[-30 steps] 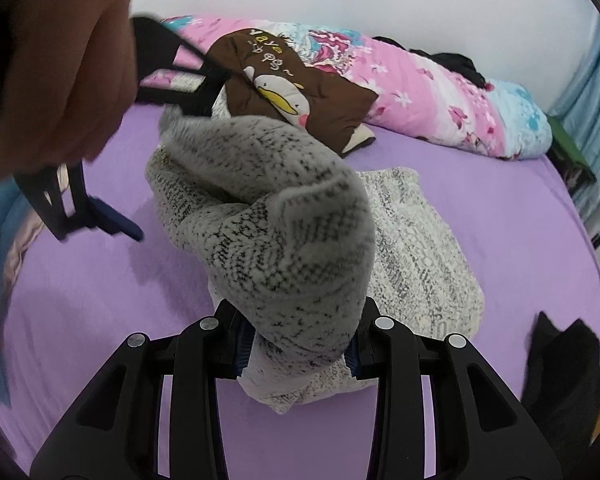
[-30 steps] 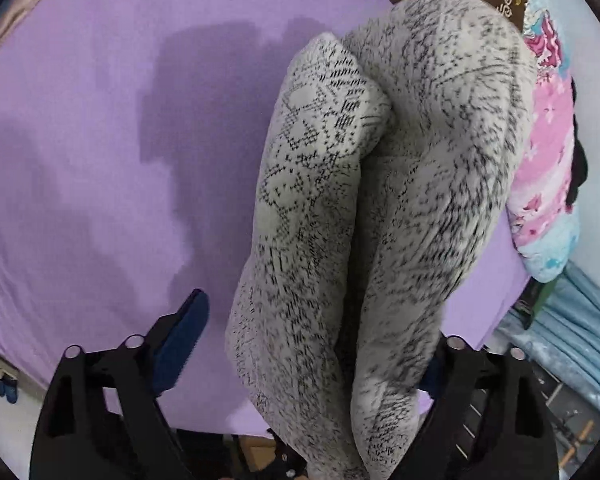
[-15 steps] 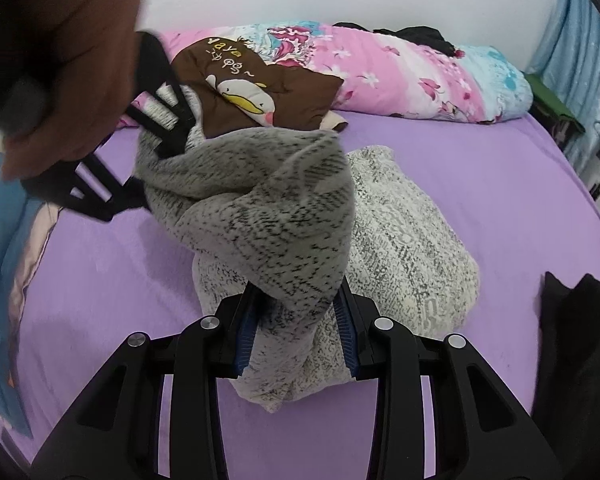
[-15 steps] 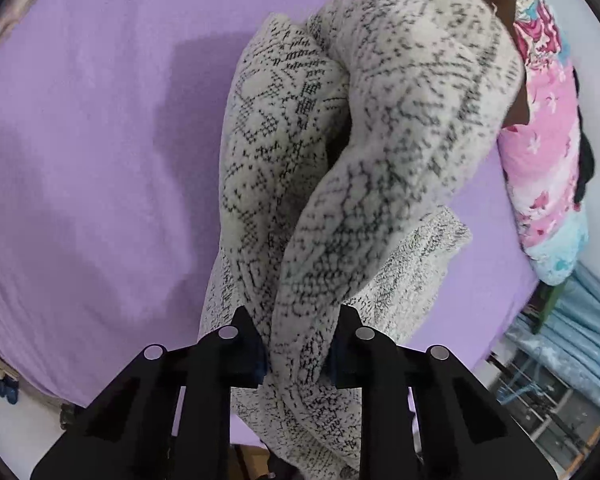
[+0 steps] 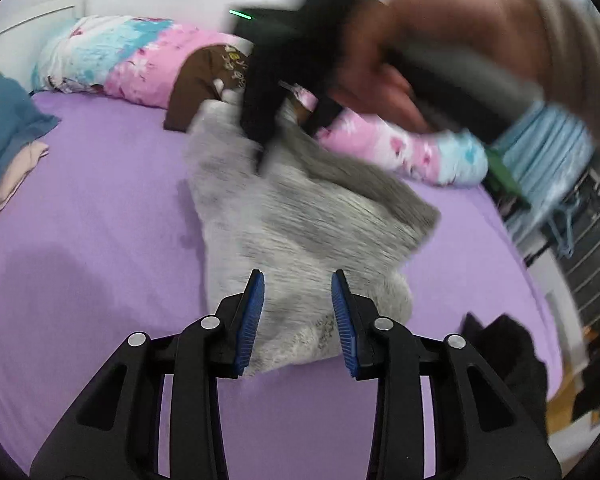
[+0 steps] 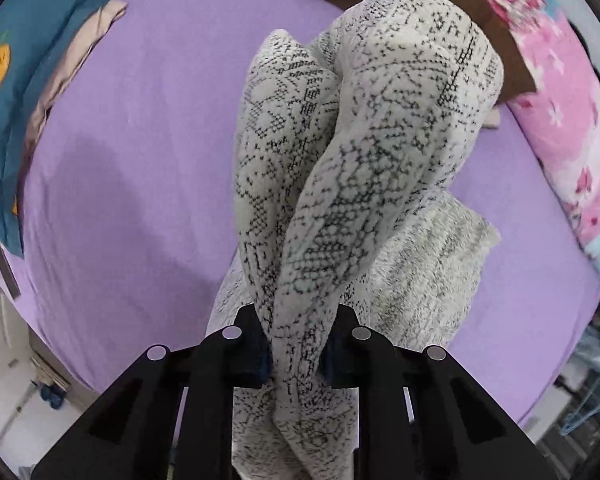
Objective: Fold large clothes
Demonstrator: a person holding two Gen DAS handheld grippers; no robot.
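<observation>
A white-and-black knitted sweater [image 5: 300,236] lies bunched on the purple bed [image 5: 92,208]. My left gripper [image 5: 298,308] is open just above its near edge, its blue pads apart and empty. My right gripper [image 6: 296,344] is shut on a thick fold of the sweater [image 6: 364,152] and holds it lifted above the bed. In the left wrist view the right gripper [image 5: 268,120] and the hand on it appear blurred over the sweater's far end.
A pink floral duvet [image 5: 140,60] and a brown cushion [image 5: 204,80] lie along the far side of the bed. A blue pillow [image 6: 24,80] is at the left. A dark garment [image 5: 504,356] lies at the bed's right edge, by a metal rack [image 5: 588,248].
My left gripper has opened and let go of the sweater. My right gripper closed on a fold of it and has swung across to the right, still holding it.
</observation>
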